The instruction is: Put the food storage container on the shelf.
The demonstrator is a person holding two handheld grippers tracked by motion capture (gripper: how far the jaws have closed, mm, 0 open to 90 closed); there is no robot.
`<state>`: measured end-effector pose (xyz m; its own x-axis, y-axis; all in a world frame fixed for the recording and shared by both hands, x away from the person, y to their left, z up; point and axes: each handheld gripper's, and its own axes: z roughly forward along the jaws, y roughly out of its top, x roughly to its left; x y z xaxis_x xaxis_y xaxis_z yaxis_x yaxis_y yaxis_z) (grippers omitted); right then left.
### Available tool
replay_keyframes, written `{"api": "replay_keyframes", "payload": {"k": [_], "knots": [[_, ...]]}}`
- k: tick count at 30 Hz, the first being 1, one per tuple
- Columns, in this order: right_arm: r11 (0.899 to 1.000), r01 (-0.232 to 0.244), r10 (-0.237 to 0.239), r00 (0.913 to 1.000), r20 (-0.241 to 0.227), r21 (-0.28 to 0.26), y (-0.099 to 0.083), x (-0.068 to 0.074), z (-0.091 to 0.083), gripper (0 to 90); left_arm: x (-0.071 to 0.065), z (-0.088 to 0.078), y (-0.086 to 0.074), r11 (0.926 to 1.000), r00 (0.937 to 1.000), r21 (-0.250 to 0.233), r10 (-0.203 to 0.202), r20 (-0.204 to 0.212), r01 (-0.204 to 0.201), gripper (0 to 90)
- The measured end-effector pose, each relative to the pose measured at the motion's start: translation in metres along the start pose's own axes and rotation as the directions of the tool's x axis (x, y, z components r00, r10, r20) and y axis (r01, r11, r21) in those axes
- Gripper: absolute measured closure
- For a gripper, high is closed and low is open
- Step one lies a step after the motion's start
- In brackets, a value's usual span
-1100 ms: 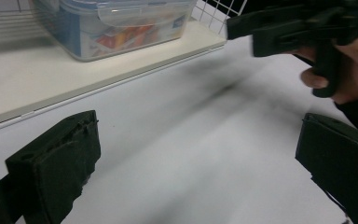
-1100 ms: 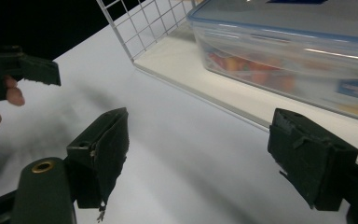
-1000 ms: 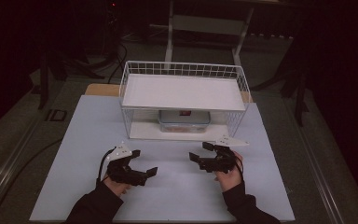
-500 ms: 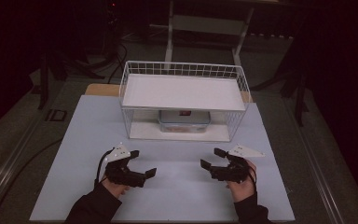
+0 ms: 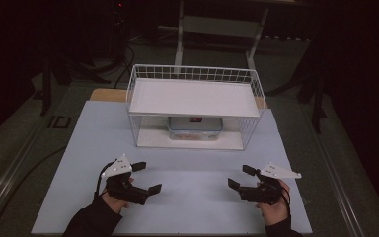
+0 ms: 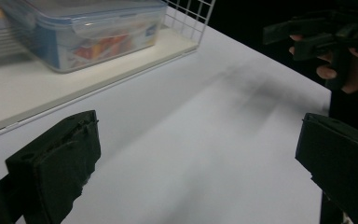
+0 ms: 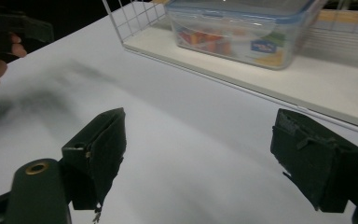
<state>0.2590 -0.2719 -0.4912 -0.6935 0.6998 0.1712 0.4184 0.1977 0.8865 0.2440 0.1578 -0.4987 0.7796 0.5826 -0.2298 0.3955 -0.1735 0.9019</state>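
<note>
So, high view: left gripper (image 5: 147,177) and right gripper (image 5: 239,177) hover wide, empty, over the table (image 5: 192,197), w/ the plastic box (image 5: 195,127) on the wire rack's (image 5: 192,106) bottom shelf, under the top board. Left gripper view: box (image 6: 81,30) sits up ahead; approach low & level, probably. Right gripper view: box (image 7: 240,28) near the shelf edge; I'd take 1 short side per gripper, jaws kept wide till around it.

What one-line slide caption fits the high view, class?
Two open grippers, left gripper and right gripper, wait on the white table before a wire shelf rack sheltering a clear lidded container.
</note>
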Motion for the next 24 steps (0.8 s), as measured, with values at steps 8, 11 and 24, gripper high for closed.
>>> {"api": "replay_keyframes", "payload": {"k": [8,11,24], "knots": [[0.999,0.026,-0.027,0.9996,0.012,0.035,-0.012,-0.003,-0.009,18.6,-0.004,-0.006,-0.006,0.9995,0.9994,0.014,0.027,0.021,-0.027,0.0],[0.998,0.037,-0.037,0.9993,0.003,0.05,-0.014,-0.003,-0.009,18.6,-0.005,-0.007,-0.009,0.9993,0.9992,0.022,0.028,0.03,-0.029,0.0],[0.997,0.038,-0.037,0.9992,-0.013,0.067,-0.016,-0.008,-0.007,18.6,-0.009,-0.002,-0.017,0.9962,0.9963,0.05,0.069,0.052,-0.072,0.0]]}}
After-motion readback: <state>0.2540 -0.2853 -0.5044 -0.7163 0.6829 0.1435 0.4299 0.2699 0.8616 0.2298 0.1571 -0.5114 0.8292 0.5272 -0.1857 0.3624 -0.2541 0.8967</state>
